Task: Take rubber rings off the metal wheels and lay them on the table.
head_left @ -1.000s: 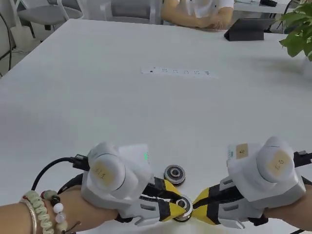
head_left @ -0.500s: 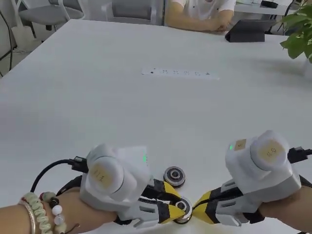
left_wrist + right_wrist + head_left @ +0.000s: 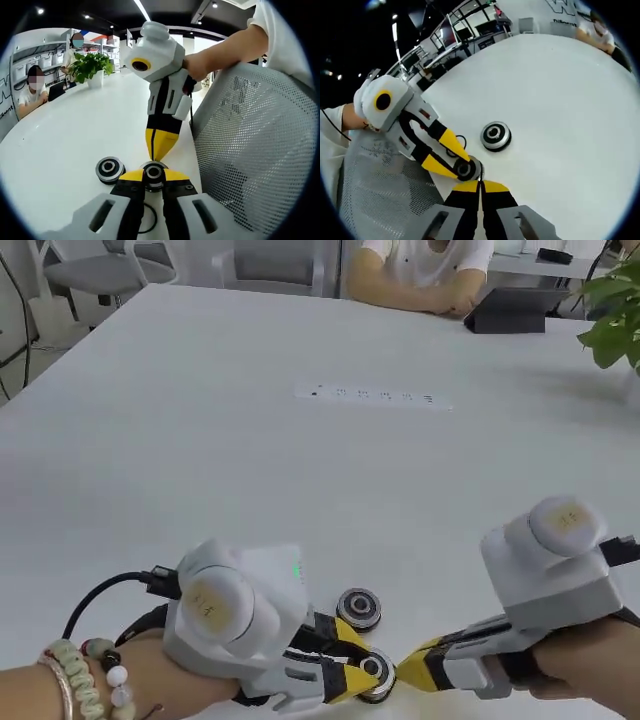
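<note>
At the near edge of the white table (image 3: 200, 440) the two grippers meet nose to nose. The left gripper (image 3: 365, 671) has its yellow jaws closed on a wheel (image 3: 377, 670), one jaw on each side of it. The right gripper (image 3: 406, 676) comes in from the other side, its jaws narrowed to a single point. The other wheel (image 3: 358, 607) lies flat on the table just beyond them, touching neither.

From the head view the meeting point is small and half hidden by the left gripper's body. The left gripper view shows it better. The wheel (image 3: 152, 171) sits between that gripper's (image 3: 152, 176) own tips, and the right gripper (image 3: 159, 156) comes down from above with its tip on the wheel's far rim. Whether it has any rubber pinched I cannot tell. The other wheel (image 3: 110, 168) lies to the left. A thin black loop (image 3: 155, 220) shows under the jaws; ring or cable, I cannot tell. A mesh chair (image 3: 250, 150) stands close on the right.

The right gripper view shows its own jaws (image 3: 480, 186) pressed together, tips against the wheel (image 3: 466, 170) that the left gripper (image 3: 460, 165) clamps. The other wheel (image 3: 495, 135) lies just past it.

Farther up the table the head view shows a power strip (image 3: 370, 395), with a seated person (image 3: 420, 275) and a plant (image 3: 615, 325) at the far end.
</note>
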A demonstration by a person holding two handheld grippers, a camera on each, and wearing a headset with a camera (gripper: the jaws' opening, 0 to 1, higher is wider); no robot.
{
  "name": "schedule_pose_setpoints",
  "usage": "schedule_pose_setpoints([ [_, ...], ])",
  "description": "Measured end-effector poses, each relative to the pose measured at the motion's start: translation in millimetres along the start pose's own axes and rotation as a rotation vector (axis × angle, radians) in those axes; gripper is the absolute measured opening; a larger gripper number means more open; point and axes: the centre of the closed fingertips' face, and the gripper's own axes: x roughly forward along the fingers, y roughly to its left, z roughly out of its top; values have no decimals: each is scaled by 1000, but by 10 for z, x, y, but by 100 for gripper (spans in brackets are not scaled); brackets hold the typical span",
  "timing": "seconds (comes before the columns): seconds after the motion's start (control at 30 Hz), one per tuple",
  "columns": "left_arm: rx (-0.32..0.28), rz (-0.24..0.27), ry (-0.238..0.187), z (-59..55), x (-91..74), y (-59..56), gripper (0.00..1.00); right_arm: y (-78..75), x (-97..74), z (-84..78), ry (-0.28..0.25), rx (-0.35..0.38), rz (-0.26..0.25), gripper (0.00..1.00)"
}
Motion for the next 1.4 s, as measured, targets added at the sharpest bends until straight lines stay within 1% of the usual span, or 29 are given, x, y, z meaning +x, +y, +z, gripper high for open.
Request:
schedule_pose_setpoints([
  [0.03,1,0,0,0,0,1,7,0,-15,49,-26,22,4,0],
  [0.07,2,0,0,1,0,1,7,42,-35,97,-49,76,33,0],
  [0.1,4,2,0,0,-1,3,7,58,-43,99,-50,93,48,0],
  [0.13,6,2,0,1,0,3,7,16,-34,55,-36,68,26,0],
  [0.17,6,2,0,1,0,3,7,17,-34,51,-35,67,27,0],
  [0.33,11,3,3,2,4,-1,7,65,-35,67,-38,85,47,0],
  [0.47,17,3,7,0,4,-2,7,87,-34,68,-41,78,50,0],
  [0.6,18,8,10,-1,7,-4,7,125,-29,87,-47,74,64,0],
  [1.0,14,7,7,-1,9,-4,7,188,-37,125,-63,89,96,0],
  [1.17,18,6,10,-2,9,-4,7,222,-43,154,-75,81,115,0],
  [1.2,19,6,11,-1,8,-4,7,251,-50,169,-82,86,132,0],
  [1.23,18,7,11,-1,7,-4,7,261,-59,189,-94,86,138,0],
  [1.27,19,8,11,0,7,-4,7,280,-75,229,-113,89,147,0],
  [1.33,17,8,11,0,5,-6,7,251,-92,248,-123,87,128,0],
  [1.4,14,9,10,-1,5,-7,7,237,-88,219,-115,95,122,0],
])
